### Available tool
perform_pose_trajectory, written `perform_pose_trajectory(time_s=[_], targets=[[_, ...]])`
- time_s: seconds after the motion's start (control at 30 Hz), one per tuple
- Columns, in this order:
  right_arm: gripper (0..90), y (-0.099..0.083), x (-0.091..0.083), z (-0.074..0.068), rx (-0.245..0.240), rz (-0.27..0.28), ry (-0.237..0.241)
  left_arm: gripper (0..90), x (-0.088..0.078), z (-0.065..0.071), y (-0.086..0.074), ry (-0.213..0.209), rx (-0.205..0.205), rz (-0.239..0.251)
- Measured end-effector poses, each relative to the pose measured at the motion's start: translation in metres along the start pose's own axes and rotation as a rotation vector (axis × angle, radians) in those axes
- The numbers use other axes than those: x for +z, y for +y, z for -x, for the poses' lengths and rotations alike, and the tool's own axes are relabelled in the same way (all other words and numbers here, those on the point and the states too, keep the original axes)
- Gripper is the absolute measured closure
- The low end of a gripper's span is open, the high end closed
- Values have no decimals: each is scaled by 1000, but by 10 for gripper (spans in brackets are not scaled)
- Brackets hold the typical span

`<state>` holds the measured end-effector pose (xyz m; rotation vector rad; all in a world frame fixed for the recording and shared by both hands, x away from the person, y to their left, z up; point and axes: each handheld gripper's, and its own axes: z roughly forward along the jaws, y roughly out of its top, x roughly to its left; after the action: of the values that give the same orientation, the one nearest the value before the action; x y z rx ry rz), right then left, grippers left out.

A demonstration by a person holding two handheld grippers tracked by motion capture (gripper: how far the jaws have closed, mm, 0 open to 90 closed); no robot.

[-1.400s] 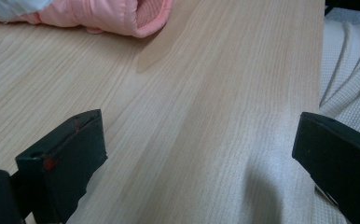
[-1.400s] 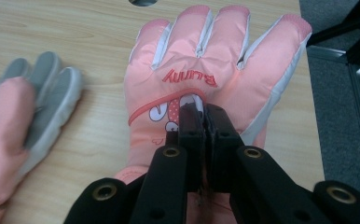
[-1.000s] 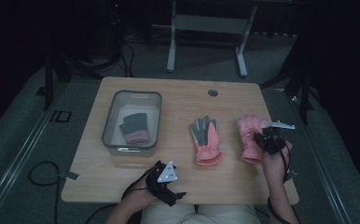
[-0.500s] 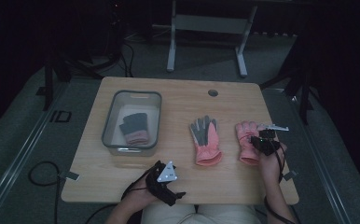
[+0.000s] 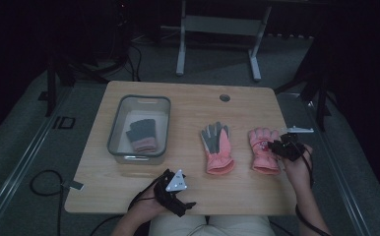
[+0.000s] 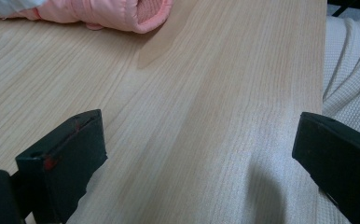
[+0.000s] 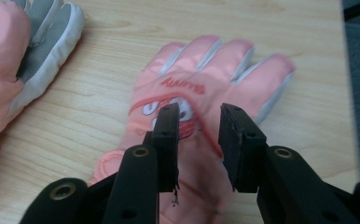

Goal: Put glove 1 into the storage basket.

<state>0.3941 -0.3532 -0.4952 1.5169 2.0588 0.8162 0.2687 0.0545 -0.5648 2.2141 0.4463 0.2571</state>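
Dim lab — cabled floor, metal stand.

Item I see: pink glove, printed back up, flat, fingers toward frame top, right of centre, high view.

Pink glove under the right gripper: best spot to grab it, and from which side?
Probably the back of the pink glove, coming from above. It lies flat, palm down, fingers spread away, so soft padded fabric can be pinched up there. The right gripper hangs over that spot; its jaws have just been opening, not pressing it.
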Motion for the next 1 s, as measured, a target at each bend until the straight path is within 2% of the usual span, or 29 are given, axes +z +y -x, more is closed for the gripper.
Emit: perform_pose_trajectory(time_s=[0.17, 0.23, 0.33, 0.5, 0.57, 0.77, 0.9, 1.0], targets=[[618, 10, -5, 8, -119, -21, 61, 21, 0, 0, 0, 0, 0, -4], [605, 11, -4, 9, -121, -38, 88, 21, 0, 0, 0, 0, 1, -6], [590, 10, 0, 8, -128, -57, 86, 21, 0, 0, 0, -1, -2, -3], [568, 2, 21, 9, -94, -92, 86, 21, 0, 0, 0, -1, -3, -5], [575, 0, 27, 8, -100, -108, 80, 21, 0, -1, -1, -3, -6, -2], [750, -1, 33, -8, -154, -141, 26, 21, 1, -1, -1, -4, -6, -5], [789, -3, 34, -10, -119, -121, 9, 21, 1, -1, -1, 2, -7, -5], [812, -6, 32, -10, -111, -99, 6, 21, 1, -1, -1, 1, -7, -7]])
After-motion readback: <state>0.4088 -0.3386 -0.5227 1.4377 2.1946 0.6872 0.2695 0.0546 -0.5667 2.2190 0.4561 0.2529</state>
